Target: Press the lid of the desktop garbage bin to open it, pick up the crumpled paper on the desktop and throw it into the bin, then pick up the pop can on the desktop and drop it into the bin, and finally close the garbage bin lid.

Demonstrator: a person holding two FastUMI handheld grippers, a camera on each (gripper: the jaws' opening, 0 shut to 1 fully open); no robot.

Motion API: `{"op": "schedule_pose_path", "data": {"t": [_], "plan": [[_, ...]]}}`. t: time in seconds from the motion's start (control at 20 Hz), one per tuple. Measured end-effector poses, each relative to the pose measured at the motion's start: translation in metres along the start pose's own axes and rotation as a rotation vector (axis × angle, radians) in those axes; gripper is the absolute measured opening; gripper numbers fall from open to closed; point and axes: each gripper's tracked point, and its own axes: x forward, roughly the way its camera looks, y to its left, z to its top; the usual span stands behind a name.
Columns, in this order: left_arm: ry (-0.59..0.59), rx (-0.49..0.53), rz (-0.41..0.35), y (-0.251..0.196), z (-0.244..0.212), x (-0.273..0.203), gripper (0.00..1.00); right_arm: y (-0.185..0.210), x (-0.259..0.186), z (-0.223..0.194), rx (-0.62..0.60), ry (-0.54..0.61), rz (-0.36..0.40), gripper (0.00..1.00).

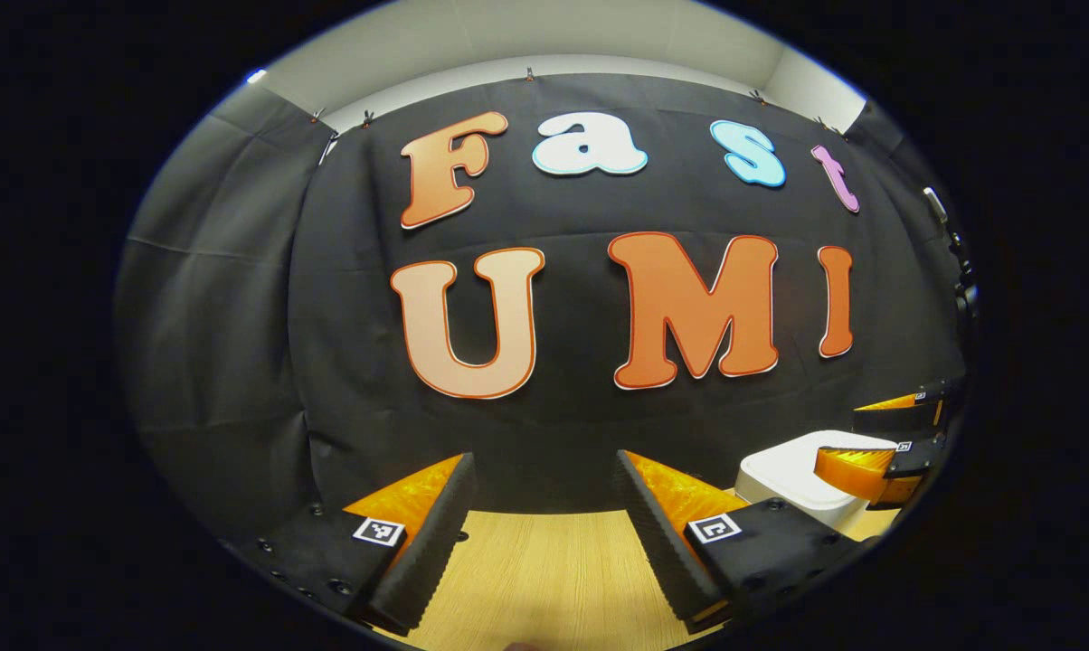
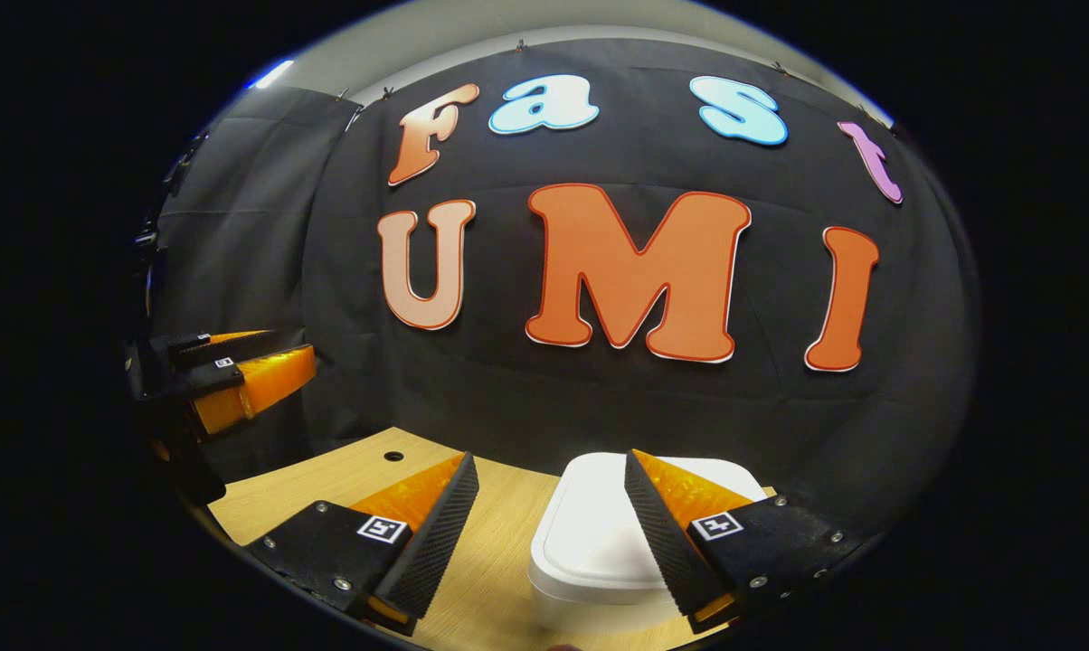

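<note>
The white garbage bin (image 2: 599, 538) stands on the wooden desktop (image 2: 327, 488) with its lid shut and flat. My right gripper (image 2: 552, 470) hovers open just above and in front of the bin, its right finger over the lid. In the left gripper view the bin (image 1: 789, 475) sits at the far right, with the right gripper (image 1: 879, 443) above it. My left gripper (image 1: 544, 468) is open over bare desktop (image 1: 544, 570), holding nothing. The left gripper (image 2: 246, 366) also appears at the left edge of the right gripper view, raised above the desk.
A small round hole (image 2: 393, 457) is cut in the desktop near the back wall. The black cloth wall rises close behind the bin and the desk's far edge.
</note>
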Motion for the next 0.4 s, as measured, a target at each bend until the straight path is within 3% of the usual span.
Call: {"op": "schedule_pose_path", "data": {"t": [0.4], "plan": [[-0.002,0.006,-0.011,-0.0007,0.0006,0.0039,0.98,0.0049,0.0108,0.0056,-0.022,-0.01,0.01,0.99]]}}
